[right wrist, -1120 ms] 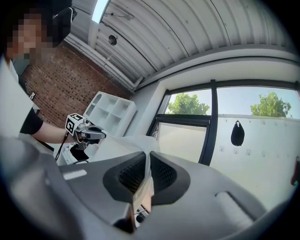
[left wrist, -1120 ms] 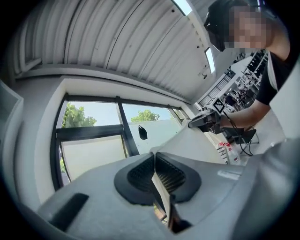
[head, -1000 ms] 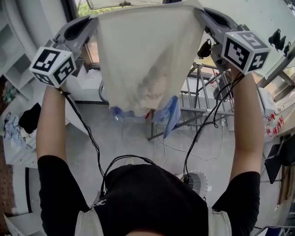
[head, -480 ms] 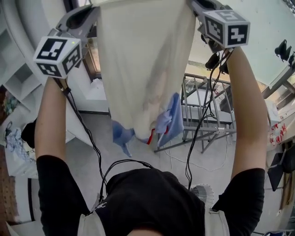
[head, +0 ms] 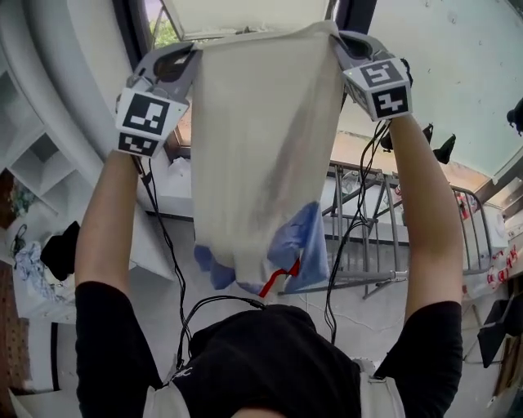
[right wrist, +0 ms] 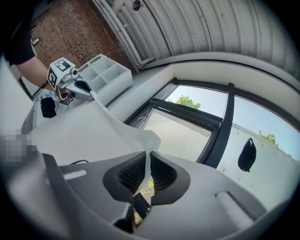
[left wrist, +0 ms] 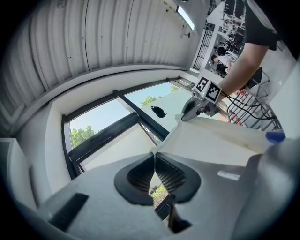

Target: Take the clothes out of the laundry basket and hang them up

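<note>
The left claw [left wrist: 154, 172] is pinched tight on one top corner of a cream garment [head: 261, 139]. The right claw [right wrist: 146, 174] is clamped on the other corner. The garment hangs stretched between them in front of the window [head: 245, 15], with a blue patch [head: 301, 245] at its lower end. A metal drying rack [head: 425, 237] shows below and right of the window.

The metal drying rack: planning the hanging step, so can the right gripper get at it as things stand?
Probably not: the right gripper is shut on a corner of the cream garment, held high with the left gripper, while the rack stands lower, beyond that garment.
</note>
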`<state>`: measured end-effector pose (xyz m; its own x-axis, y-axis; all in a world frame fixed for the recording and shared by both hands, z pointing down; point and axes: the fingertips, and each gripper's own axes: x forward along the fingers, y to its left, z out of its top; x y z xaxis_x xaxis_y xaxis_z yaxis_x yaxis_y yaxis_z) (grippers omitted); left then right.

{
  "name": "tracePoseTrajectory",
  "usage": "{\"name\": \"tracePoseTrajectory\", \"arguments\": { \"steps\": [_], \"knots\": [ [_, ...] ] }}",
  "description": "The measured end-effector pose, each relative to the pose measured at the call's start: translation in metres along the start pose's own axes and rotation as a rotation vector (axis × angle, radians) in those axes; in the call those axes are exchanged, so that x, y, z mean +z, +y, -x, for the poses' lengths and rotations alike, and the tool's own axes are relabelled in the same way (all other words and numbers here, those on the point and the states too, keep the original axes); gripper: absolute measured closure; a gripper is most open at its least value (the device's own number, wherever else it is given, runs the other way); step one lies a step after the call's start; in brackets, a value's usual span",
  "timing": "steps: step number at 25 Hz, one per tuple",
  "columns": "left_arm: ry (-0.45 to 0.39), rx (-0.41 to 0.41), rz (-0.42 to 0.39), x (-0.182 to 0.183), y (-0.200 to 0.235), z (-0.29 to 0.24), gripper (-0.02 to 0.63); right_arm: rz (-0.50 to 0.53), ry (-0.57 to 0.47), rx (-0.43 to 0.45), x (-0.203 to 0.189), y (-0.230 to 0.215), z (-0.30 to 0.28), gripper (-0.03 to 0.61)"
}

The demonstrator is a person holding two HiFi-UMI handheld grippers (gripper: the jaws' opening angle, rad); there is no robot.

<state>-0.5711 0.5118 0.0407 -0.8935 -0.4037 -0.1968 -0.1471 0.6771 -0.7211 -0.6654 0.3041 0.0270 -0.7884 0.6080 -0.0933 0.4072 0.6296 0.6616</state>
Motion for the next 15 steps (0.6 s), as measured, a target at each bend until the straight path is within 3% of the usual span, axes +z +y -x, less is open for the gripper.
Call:
{"name": "tracePoseTrajectory", "arguments": {
  "steps": [4,8,15],
  "knots": [
    [0.044,0.033,-0.038,-0.009,0.0,-0.047,0.6,0.114,0.006,0.002,-0.022,-0.023,-0.039,0.554],
    [0.059,0.074,-0.01,-0.004,0.011,-0.09,0.6,0.108,-0.01,0.005,-0.032,-0.052,-0.074,0.554],
    [0.02,0.152,0.055,0.043,0.057,-0.13,0.6,0.064,-0.106,-0.034,0.02,-0.111,-0.106,0.555]
  ]
}}
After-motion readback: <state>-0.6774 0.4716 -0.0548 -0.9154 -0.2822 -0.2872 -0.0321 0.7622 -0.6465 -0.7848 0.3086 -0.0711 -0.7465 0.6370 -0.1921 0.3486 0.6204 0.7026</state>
